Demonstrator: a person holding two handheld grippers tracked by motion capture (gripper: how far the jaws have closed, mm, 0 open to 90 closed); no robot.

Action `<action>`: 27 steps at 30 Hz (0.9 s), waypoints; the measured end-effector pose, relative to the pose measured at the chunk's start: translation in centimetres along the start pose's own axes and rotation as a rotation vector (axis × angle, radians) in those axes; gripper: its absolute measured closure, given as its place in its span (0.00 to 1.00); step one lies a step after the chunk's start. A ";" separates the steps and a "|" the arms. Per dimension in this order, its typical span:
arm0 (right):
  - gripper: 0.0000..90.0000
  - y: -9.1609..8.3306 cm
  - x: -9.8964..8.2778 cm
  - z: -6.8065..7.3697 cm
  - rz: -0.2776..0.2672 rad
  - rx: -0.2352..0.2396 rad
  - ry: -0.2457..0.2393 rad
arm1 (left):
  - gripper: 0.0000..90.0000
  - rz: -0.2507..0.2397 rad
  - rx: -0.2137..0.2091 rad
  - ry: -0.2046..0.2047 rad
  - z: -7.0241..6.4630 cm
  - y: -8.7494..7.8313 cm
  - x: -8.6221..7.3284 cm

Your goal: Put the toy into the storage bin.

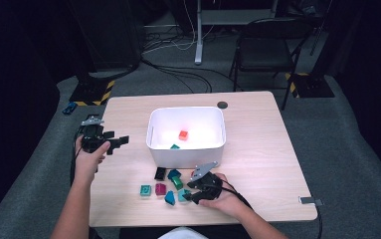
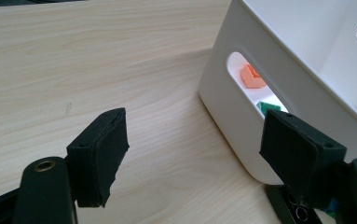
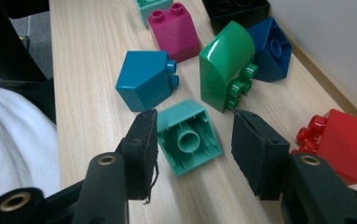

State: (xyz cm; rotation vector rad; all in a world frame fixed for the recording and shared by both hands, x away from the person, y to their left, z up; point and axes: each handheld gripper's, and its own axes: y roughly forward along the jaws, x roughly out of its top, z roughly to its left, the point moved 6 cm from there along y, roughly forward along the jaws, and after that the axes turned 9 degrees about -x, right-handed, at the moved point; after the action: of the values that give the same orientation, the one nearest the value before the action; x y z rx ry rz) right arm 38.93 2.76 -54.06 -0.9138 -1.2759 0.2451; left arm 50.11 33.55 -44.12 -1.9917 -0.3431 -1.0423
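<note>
Right now, a light green block is seen lying on its side on the table, just in front of the white bin. Its hollow bottom is turned up toward the right gripper, and its studs are pointed away. It looks about as long as it is wide. The right gripper's jaws are set apart on either side of it, the left pad touching its edge, the right pad apart. The left gripper is held left of the bin, jaws wide apart, with nothing between them.
</note>
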 end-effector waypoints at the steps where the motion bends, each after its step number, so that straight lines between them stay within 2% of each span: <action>1: 0.55 0.1 -0.1 0.0 0.003 0.001 -0.003 | 0.25 0.000 -0.001 0.000 0.0 0.0 0.0; 7: 0.54 0.5 -0.3 0.2 0.012 0.009 0.009 | 0.25 -0.001 0.001 0.002 0.0 0.0 0.0; 13: 0.53 1.1 -0.4 0.6 0.016 0.039 0.004 | 0.25 0.003 -0.001 0.000 -0.1 0.1 0.0; 14: 0.53 1.2 -0.4 0.8 0.024 0.043 0.016 | 0.25 -0.004 0.002 0.000 -0.1 0.2 0.0; 17: 0.53 1.5 -0.5 1.0 0.024 0.056 -0.005 | 0.25 0.006 -0.001 0.001 -0.1 0.1 0.0; 20: 0.54 1.6 -0.5 1.2 0.031 0.055 -0.003 | 0.25 0.002 0.000 0.003 0.0 0.1 0.0; 23: 0.60 1.9 -0.6 1.2 0.040 0.036 -0.001 | 0.25 0.001 0.000 0.005 0.0 0.1 0.0; 24: 0.60 2.0 -0.6 1.0 0.041 0.033 -0.014 | 0.25 0.000 -0.001 0.005 0.0 0.1 0.0; 26: 0.61 2.1 -0.6 1.1 0.039 0.031 0.005 | 0.25 0.002 -0.001 0.002 -0.1 0.1 0.0; 27: 0.62 2.1 -0.6 1.1 0.037 0.031 -0.002 | 0.25 0.003 -0.002 -0.002 -0.1 0.1 0.0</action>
State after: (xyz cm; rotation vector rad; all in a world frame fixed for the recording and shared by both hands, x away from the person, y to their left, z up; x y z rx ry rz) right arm 38.43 4.16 -55.95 -0.9116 -1.2543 0.2938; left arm 50.12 33.41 -44.20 -1.9942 -0.3404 -1.0398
